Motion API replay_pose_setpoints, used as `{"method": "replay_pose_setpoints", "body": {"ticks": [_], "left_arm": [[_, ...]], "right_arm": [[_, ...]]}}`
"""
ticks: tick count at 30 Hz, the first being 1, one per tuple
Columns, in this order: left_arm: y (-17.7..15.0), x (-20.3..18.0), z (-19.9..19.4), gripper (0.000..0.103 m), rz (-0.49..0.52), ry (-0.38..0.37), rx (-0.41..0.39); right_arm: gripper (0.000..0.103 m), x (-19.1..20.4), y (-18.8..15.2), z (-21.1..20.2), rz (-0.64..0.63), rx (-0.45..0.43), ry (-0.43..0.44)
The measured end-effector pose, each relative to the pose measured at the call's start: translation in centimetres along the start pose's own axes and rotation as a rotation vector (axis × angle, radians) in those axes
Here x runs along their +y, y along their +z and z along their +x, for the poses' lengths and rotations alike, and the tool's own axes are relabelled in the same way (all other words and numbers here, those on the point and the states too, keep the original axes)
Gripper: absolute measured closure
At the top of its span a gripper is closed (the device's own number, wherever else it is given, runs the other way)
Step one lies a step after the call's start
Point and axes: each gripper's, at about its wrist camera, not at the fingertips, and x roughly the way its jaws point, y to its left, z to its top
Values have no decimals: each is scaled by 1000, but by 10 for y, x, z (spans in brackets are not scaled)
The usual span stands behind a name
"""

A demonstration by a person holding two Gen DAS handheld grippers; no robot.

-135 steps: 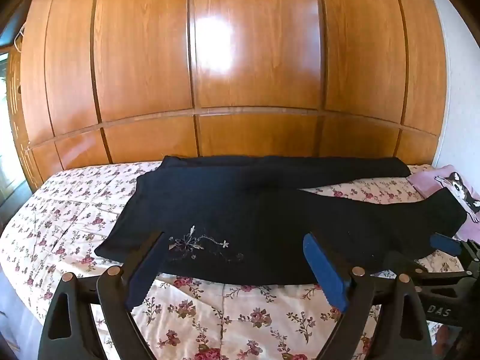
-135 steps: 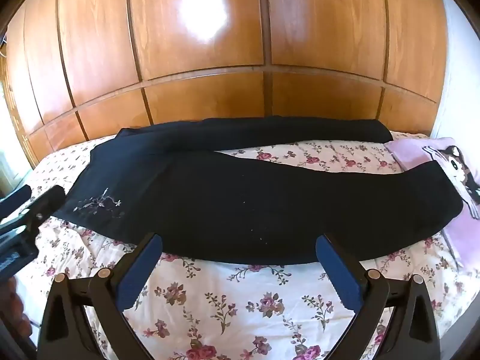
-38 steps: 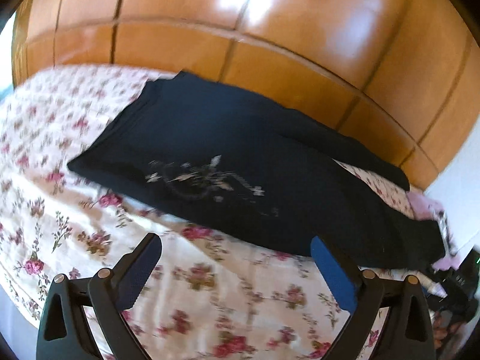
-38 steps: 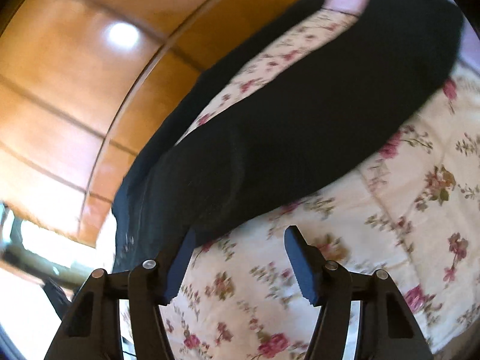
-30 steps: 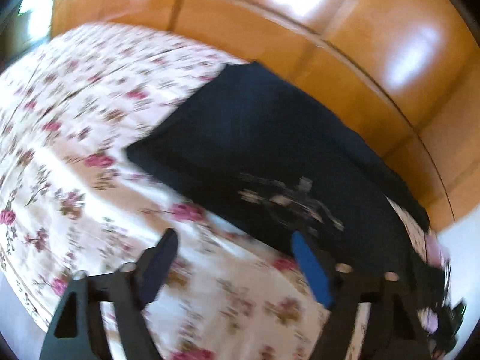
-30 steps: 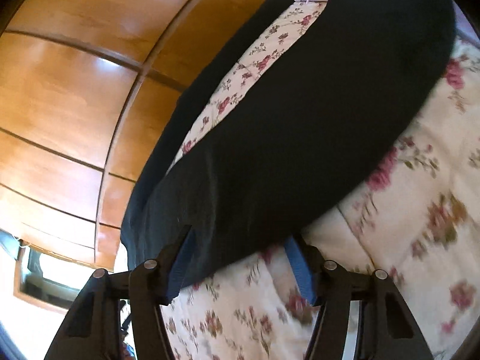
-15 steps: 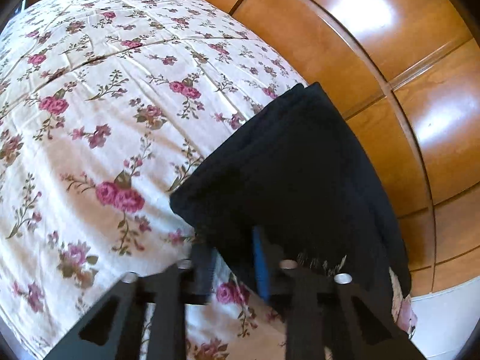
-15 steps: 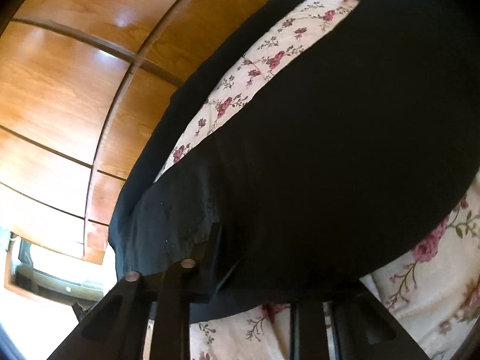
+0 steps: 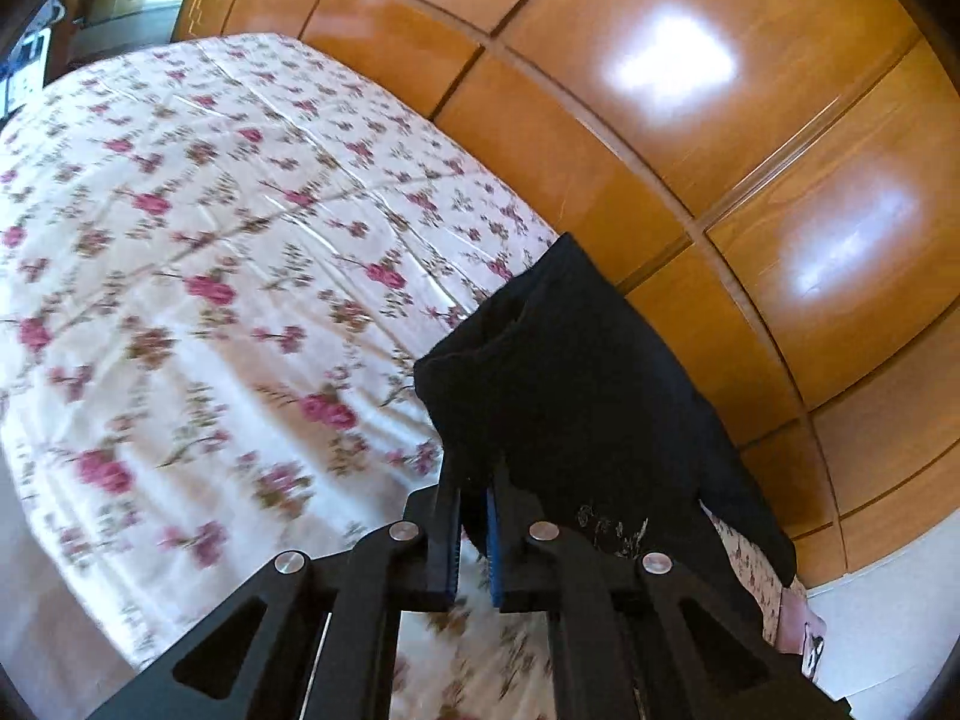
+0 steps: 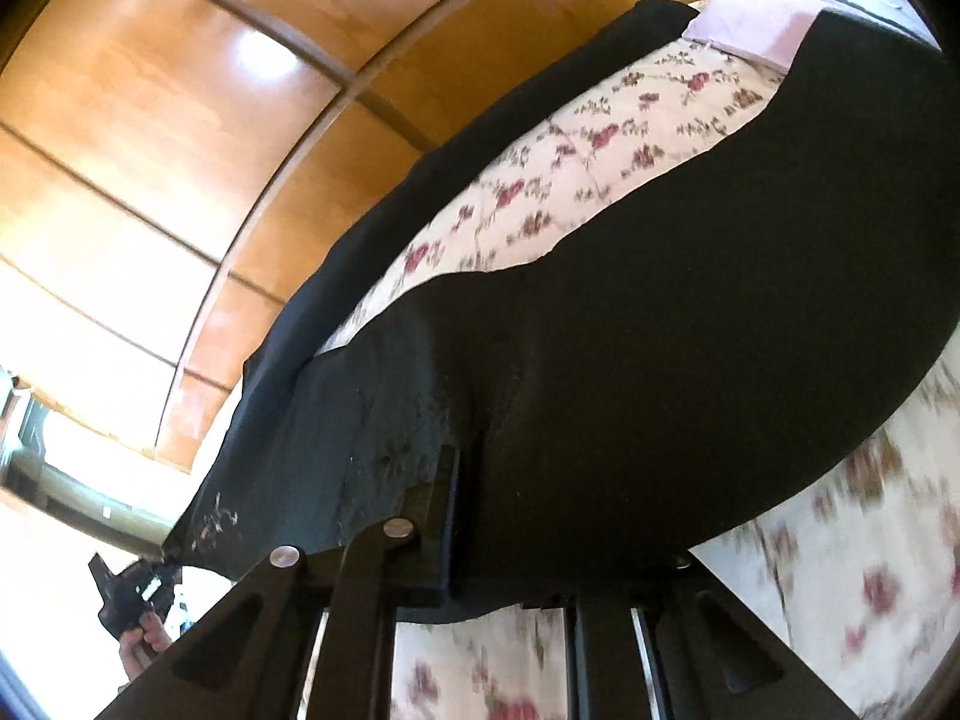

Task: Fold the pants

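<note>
Two handheld grippers are clamped on one pair of black pants (image 9: 576,396) that lies on a bed with a floral bedspread (image 9: 198,276), alongside a glossy wooden wall of panels (image 9: 690,120).

The left gripper (image 9: 474,531) has its blue-padded fingers (image 9: 493,534) drawn together on the near corner of the waistband end. Black cloth bunches up directly ahead of the fingers and rises a little off the bedspread. From that grip the garment runs away ahead and to the right, along the foot of the wooden wall.

The right gripper (image 10: 474,516) is closed on the near edge of the pants (image 10: 690,348) farther along, where the fabric puckers into a small ridge at the fingers. Only its left finger shows clearly; cloth covers the other. The near leg sweeps ahead and to the right toward a pale pink pillow (image 10: 756,24). The far leg (image 10: 480,138) lies against the wall, with a strip of bedspread showing between the two legs.

The long axis of the pants runs left to right across the bed, parallel to the wall. Both grips sit on the near long edge, so the likely fold carries that edge away from the person, over onto the far leg. The left gripper is nearer the waist, the right nearer the legs.

No brand, label or readable writing is visible. A small pale embroidered motif (image 9: 612,531), floral in look, sits on the cloth just right of the left gripper. The pillow carries a cartoon print, too cropped to identify.
</note>
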Motion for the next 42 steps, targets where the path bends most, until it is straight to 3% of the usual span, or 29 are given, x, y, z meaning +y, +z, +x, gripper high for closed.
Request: {"method": "replay_pose_setpoints", "body": {"ticks": [6,11,15,17,20,22,25,28,29,31,33,38,42], "left_arm": [[-31,26,-33,97,14,76,-18],[-52,52,-2,96,4,188,62],[-57,42,5,95,91,248,52],[-56,45,7,94,72,239,59],[-56,49,6,93,46,225,61],[-57,49,8,93,46,228,59],[-57,47,9,93,45,235,58],[-58,47,10,92,46,241,56],[-58,47,11,92,48,244,56],[-58,47,12,92,53,249,56],[-57,47,14,92,64,254,56],[-57,46,13,92,83,262,52],[-59,44,12,92,95,275,40]], "right_arm": [[90,-4,-48,-9,-46,109,-4],[77,-16,-51,-21,-42,128,-8],[69,-41,-36,-72,-47,15,-122],[69,-61,-25,-96,5,-69,-203],[57,-97,0,-126,101,-221,-351],[54,-115,18,-135,143,-284,-426],[54,-128,40,-134,163,-328,-467],[55,-131,57,-119,158,-311,-509],[59,-131,60,-114,147,-298,-524],[77,-128,61,-109,105,-269,-599],[92,-120,60,-116,76,-278,-602],[96,-90,41,-168,4,-405,-640],[96,-129,25,-167,107,-335,-695]]}}
